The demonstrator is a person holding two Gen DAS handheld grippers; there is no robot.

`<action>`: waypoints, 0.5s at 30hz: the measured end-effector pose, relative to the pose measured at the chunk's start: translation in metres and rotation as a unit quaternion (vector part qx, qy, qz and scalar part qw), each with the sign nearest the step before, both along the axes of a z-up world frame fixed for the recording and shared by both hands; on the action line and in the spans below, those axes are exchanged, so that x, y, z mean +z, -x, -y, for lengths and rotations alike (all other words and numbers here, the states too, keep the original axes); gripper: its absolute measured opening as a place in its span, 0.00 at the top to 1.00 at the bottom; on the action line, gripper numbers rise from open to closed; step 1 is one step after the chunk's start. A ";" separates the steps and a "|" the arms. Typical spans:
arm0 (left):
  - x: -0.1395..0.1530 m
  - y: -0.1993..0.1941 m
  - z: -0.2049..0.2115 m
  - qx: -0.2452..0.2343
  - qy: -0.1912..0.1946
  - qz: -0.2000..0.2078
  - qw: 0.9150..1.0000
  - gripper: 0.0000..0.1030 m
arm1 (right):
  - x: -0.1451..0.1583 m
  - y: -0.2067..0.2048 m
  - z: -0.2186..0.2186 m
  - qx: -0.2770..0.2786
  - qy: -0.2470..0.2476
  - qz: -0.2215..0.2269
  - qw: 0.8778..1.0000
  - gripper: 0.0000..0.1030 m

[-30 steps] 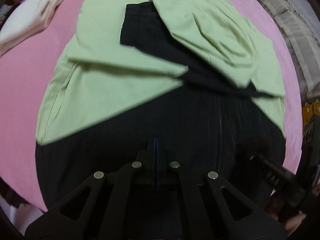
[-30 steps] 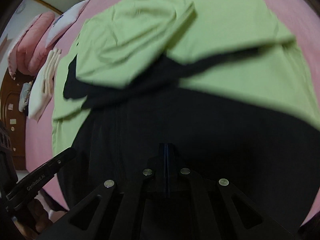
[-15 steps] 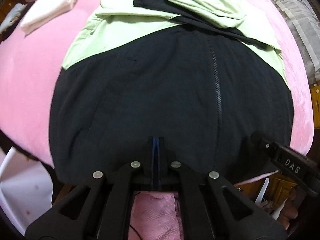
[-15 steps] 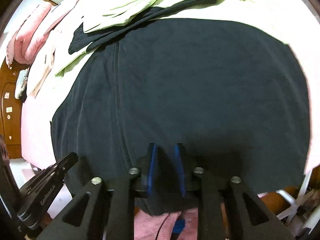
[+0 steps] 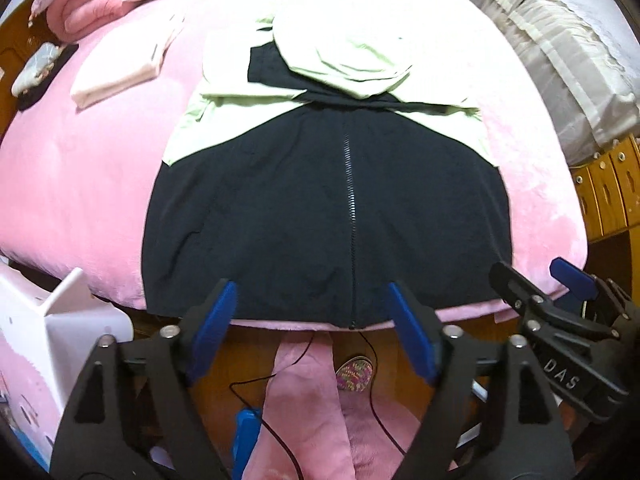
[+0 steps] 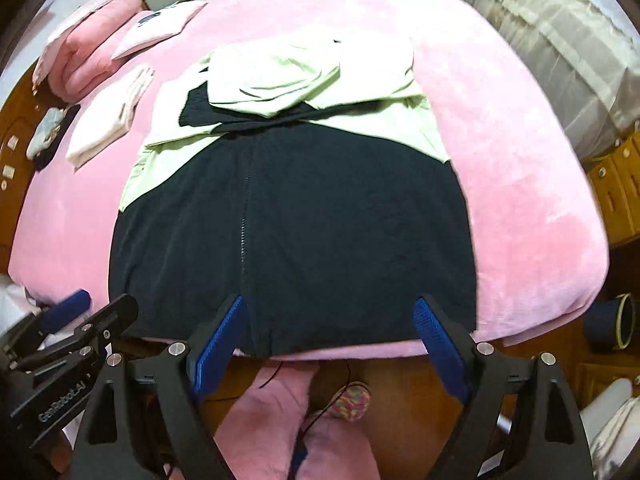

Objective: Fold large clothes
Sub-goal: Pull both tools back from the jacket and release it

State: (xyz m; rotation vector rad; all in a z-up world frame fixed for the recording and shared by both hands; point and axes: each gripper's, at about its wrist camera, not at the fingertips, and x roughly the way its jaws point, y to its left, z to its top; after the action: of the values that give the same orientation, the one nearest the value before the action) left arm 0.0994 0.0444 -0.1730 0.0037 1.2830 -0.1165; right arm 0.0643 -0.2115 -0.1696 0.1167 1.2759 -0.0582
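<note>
Left wrist view shows my left gripper spread wide with nothing between its blue pads, hanging just off the bed's near edge above the floor; my right gripper is likewise released and empty at that edge. Both sit level with the hem, I judge, because that is where a lengthwise fold has to be taken up. Just beyond the fingertips lies the jacket, flat on the pink bed, its black lower body nearest me and its hem running along the mattress edge, the zipper closed and running straight away from me. Farther on the cloth turns pale green, and the sleeves are laid inward across the chest, so the width is already narrowed. What remains, as I read it, is bringing the hem up toward the collar. Beyond and to the left, well apart from the jacket, rests a folded white garment, with pink pillows farthest back.
</note>
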 end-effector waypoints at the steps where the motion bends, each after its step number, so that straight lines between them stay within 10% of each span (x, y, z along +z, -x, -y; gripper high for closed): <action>1: 0.008 0.005 0.001 -0.005 -0.001 0.005 1.000 0.25 | 0.007 0.002 -0.004 0.001 -0.003 0.004 1.000 0.15; 7: 0.024 0.013 -0.002 -0.008 -0.005 0.015 1.000 0.25 | 0.033 0.019 -0.008 -0.009 -0.024 0.017 1.000 0.13; 15: -0.013 0.011 -0.019 -0.003 -0.005 -0.010 1.000 0.25 | -0.010 0.019 0.003 -0.018 -0.042 0.021 0.999 0.13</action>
State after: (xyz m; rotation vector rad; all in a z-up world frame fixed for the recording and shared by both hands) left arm 0.0886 0.0636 -0.1858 0.0142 1.3030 -0.1149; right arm 0.0453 -0.2148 -0.1796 0.2124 1.2347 -0.0333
